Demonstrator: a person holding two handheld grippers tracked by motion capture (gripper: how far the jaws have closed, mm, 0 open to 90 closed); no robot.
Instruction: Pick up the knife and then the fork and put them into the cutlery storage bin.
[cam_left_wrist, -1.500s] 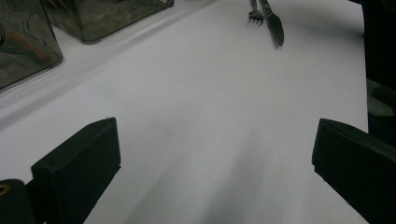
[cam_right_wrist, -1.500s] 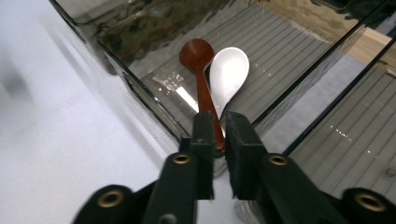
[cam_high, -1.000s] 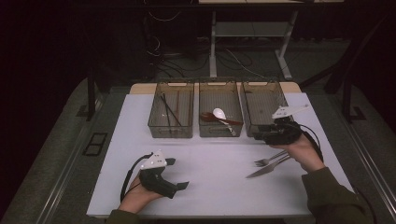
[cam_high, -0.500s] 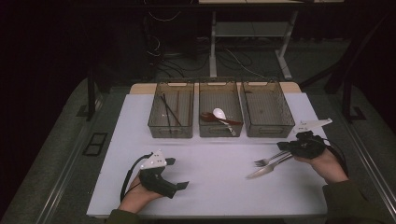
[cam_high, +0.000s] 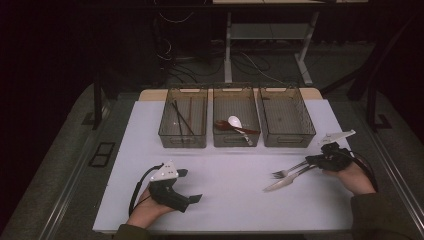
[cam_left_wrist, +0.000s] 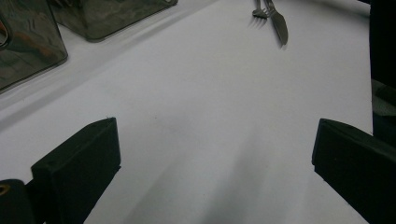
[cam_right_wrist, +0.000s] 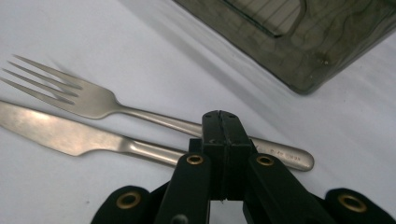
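R gripper (cam_right_wrist: 219, 122): black jaws pressed together, nothing between them, tips right over the handles of a silver metal fork (cam_right_wrist: 100, 103) & a silver metal table knife (cam_right_wrist: 70, 135); can't tell if they touch. Both lie side by side on the white table (cam_high: 225, 175), fork on the far side of the knife, heads pointing away left of the tips. Clear smoky plastic bin (cam_right_wrist: 299, 42) just beyond the tips, to the right. L gripper (cam_left_wrist: 215, 163): jaws spread wide, holding nothing, bare table between; fork & knife well ahead of it.
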